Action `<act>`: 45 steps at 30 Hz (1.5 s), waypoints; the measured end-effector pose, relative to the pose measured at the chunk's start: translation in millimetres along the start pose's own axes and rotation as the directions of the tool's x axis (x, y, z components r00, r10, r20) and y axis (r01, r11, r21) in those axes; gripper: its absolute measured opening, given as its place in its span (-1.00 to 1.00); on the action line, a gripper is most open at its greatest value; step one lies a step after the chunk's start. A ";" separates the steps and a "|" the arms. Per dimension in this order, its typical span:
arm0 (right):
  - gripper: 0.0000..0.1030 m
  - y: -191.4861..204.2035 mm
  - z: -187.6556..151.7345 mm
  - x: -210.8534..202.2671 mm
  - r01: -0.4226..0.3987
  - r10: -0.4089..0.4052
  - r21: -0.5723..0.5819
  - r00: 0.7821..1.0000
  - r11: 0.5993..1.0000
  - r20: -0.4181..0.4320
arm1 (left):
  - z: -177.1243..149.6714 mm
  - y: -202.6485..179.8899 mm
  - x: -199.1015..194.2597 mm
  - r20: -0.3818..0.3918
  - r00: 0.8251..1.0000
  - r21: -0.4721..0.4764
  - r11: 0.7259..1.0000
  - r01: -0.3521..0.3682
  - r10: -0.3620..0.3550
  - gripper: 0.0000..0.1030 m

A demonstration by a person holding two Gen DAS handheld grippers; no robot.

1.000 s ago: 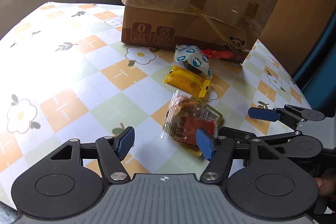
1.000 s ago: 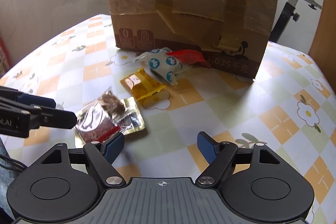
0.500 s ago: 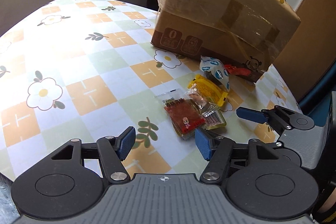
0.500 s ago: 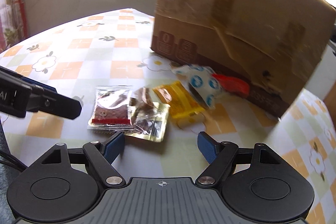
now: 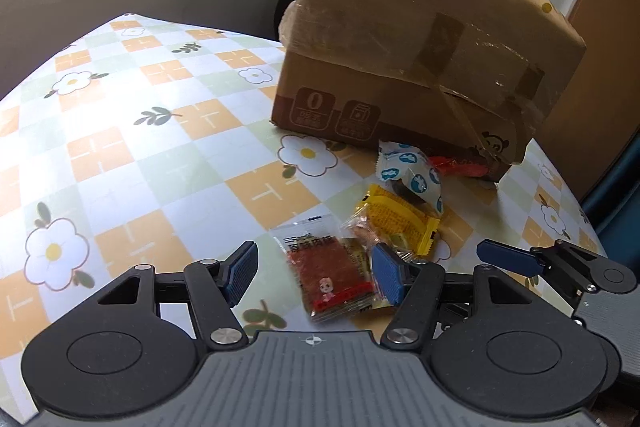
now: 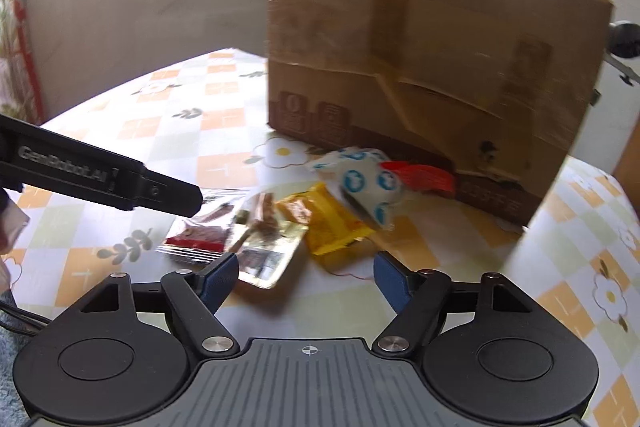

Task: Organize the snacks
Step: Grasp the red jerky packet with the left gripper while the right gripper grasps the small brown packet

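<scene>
Several snack packets lie in a loose row in front of a cardboard box (image 5: 420,67). Nearest me is a clear packet with red contents (image 5: 328,271), also in the right wrist view (image 6: 200,231). Behind it lie a clear and gold packet (image 6: 264,247), a yellow packet (image 5: 396,219) (image 6: 332,223), a white packet with blue dots (image 5: 412,175) (image 6: 360,183) and a red packet (image 5: 460,165) (image 6: 420,177) against the box. My left gripper (image 5: 314,273) is open, its jaws either side of the red-filled packet. My right gripper (image 6: 306,275) is open and empty, just before the gold packet.
The table carries a checked cloth with flowers (image 5: 140,147). The taped cardboard box (image 6: 420,67) stands at the back and blocks the far side. The table's right edge (image 5: 580,211) is close to the box. A wall runs behind the table.
Both grippers have swung round the packets and come closer and lower. The red-filled packet now lies between my left jaws. The packets have not moved.
</scene>
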State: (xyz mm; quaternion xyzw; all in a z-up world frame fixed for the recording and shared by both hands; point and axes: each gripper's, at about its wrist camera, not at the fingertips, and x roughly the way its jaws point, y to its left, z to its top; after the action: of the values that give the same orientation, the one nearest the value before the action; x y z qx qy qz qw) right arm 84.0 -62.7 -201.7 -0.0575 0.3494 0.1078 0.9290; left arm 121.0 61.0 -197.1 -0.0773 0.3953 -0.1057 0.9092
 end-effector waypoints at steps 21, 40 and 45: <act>-0.04 -5.7 9.5 3.9 -0.087 0.086 0.037 0.996 0.996 0.030 | -13.3 14.1 4.3 -0.007 0.995 0.021 0.995 -0.101 0.101 -0.56; -0.34 20.2 23.7 34.3 -0.110 0.110 -0.124 0.994 0.986 -0.008 | -2.2 52.2 0.1 0.020 0.973 -0.060 0.972 -0.228 0.230 -0.25; -0.34 24.7 14.3 31.2 -0.099 0.100 -0.132 0.995 0.986 0.003 | 5.5 57.9 -3.0 -0.020 0.981 -0.160 0.968 -0.195 0.194 -0.01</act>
State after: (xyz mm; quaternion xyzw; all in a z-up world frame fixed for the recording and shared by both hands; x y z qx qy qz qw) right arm 110.1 -31.2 -212.4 -0.1006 0.3395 0.1773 0.9182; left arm 130.6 117.9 -204.3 -0.1113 0.4101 0.0163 0.9051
